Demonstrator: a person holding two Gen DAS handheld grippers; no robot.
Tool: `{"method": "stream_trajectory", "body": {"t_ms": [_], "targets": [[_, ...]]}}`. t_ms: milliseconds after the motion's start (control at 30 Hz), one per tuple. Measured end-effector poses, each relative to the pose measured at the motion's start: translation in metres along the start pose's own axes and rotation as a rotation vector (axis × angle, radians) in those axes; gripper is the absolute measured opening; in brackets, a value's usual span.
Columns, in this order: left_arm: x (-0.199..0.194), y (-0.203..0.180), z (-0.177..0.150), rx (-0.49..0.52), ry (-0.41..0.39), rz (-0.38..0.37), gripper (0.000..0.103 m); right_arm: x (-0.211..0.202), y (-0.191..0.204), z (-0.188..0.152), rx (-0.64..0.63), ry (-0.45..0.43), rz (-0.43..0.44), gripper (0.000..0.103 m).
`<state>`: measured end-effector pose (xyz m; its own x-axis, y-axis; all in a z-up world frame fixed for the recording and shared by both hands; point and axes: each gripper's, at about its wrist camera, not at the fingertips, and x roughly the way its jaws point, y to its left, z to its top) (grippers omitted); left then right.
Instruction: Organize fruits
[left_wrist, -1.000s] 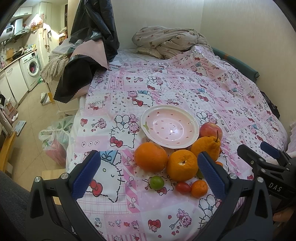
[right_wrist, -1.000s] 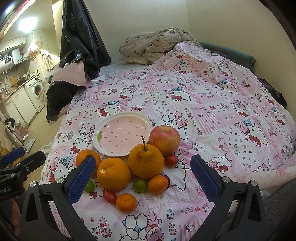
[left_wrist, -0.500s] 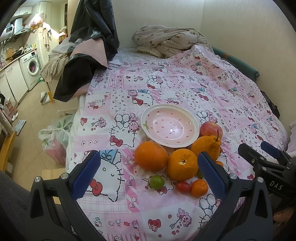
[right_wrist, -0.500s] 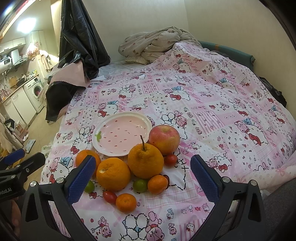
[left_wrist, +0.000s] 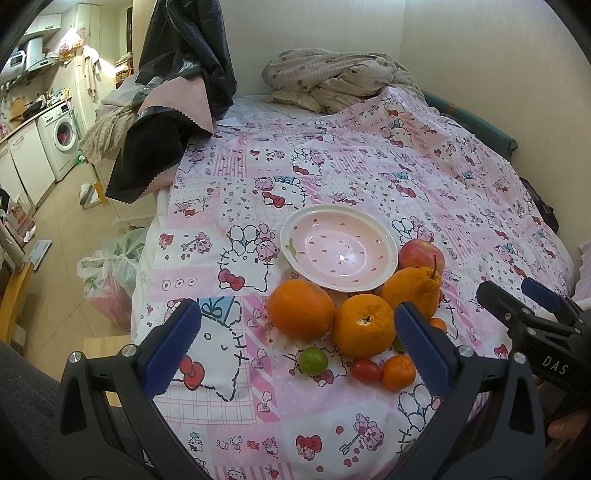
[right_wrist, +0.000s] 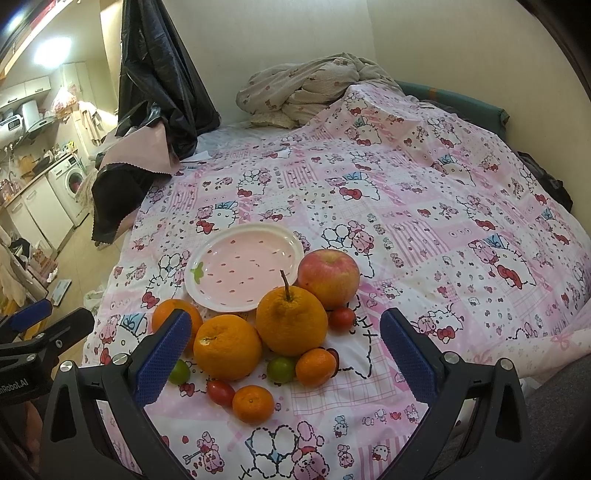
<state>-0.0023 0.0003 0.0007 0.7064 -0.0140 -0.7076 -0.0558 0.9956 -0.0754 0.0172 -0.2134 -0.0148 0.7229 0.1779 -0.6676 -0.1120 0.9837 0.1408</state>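
A pink strawberry-print plate (left_wrist: 295, 232) (right_wrist: 207, 291) lies bare on the bed's pink patterned cover. In front of it sit a red apple (right_wrist: 328, 277) (left_wrist: 419, 253), a stemmed orange (right_wrist: 291, 321) (left_wrist: 413, 286), two round oranges (left_wrist: 300, 309) (left_wrist: 364, 325) (right_wrist: 227, 352), small tangerines (right_wrist: 253, 403) (right_wrist: 316, 367) (left_wrist: 398, 372), limes (left_wrist: 313, 361) (right_wrist: 280, 369) and cherry tomatoes (left_wrist: 365, 370) (right_wrist: 219, 392). My left gripper (left_wrist: 295, 347) hovers open before the fruit. My right gripper (right_wrist: 286, 356) also hangs open above the pile, holding nothing.
A crumpled blanket (left_wrist: 332, 81) lies at the head of the bed by the wall. Dark and pink cloth (left_wrist: 177, 92) hangs at the far left corner. Beside the bed's left edge a plastic bag (left_wrist: 107, 280) sits on the floor; a washing machine (left_wrist: 61, 138) stands beyond.
Both grippers have drifted very slightly; the fruit and plate lie where they were. Both stay open.
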Motion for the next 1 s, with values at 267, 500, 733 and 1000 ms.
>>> {"method": "stream_trajectory", "body": {"t_ms": [267, 500, 733, 1000], "targets": [[0.002, 0.001, -0.002, -0.004, 0.004, -0.003, 0.103, 0.0, 0.0, 0.0, 0.0, 0.001, 0.0, 0.103], [0.003, 0.005, 0.002, -0.017, 0.033, -0.011, 0.103, -0.002, -0.01, 0.004, 0.048, 0.028, 0.028, 0.103], [0.016, 0.022, 0.013, -0.077, 0.178, 0.018, 0.103, 0.005, -0.034, 0.026, 0.145, 0.152, 0.124, 0.103], [0.039, 0.031, 0.038, -0.099, 0.318, -0.011, 0.103, 0.032, -0.039, 0.054, 0.09, 0.267, 0.105, 0.103]]}}
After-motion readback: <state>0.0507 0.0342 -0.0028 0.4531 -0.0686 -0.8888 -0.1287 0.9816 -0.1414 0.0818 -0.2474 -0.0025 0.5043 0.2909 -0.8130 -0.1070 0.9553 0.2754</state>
